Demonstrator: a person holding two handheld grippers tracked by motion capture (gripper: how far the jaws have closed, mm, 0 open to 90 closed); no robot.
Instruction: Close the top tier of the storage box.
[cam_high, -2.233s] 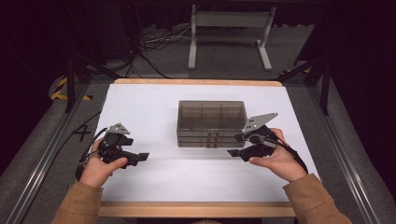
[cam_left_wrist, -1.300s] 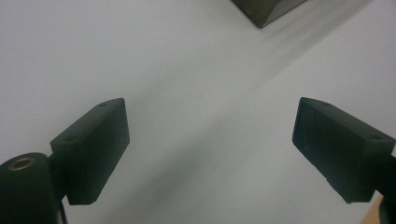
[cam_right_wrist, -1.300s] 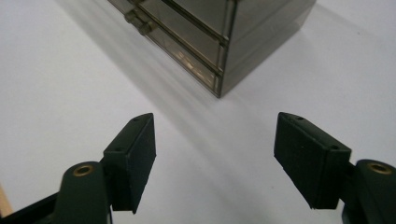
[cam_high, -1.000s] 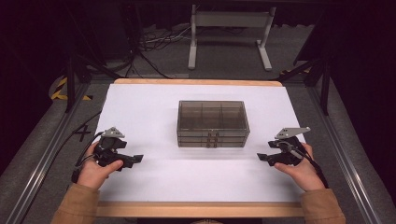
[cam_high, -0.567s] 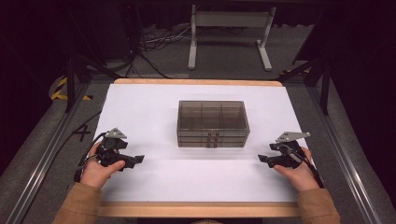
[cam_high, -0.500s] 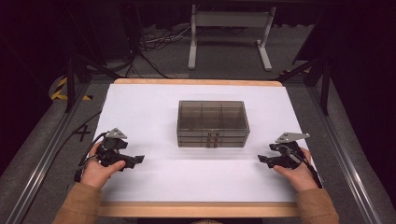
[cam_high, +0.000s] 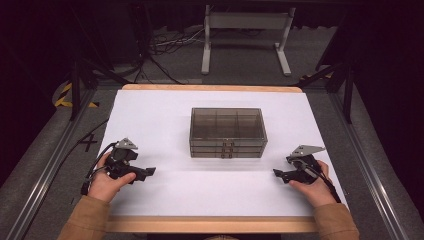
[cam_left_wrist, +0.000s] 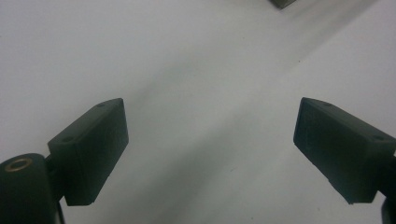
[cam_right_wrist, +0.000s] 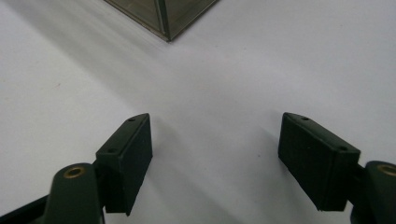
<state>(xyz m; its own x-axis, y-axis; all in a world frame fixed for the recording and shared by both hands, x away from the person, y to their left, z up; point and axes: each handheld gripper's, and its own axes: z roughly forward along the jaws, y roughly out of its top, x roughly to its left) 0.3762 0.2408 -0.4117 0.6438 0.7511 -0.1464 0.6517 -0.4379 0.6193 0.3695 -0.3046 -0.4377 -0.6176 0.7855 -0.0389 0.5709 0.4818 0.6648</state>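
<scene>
A smoky transparent drawer box with divided compartments stands in the middle of the white table. My left gripper rests low at the table's left front, well away from the box, and it is open with bare white surface between its jaws. At the right front my right gripper is open too, nothing between its jaws. A corner of the drawer box appears at the top of the right gripper view.
The table has a wooden rim along its front edge. Metal rails run along both sides. Behind the table a grey stand and cables lie on the dark floor.
My right gripper has drawn back from the box's right front corner to the table's right front. The left gripper shifted slightly toward the front. Over the last half second both stayed still.
</scene>
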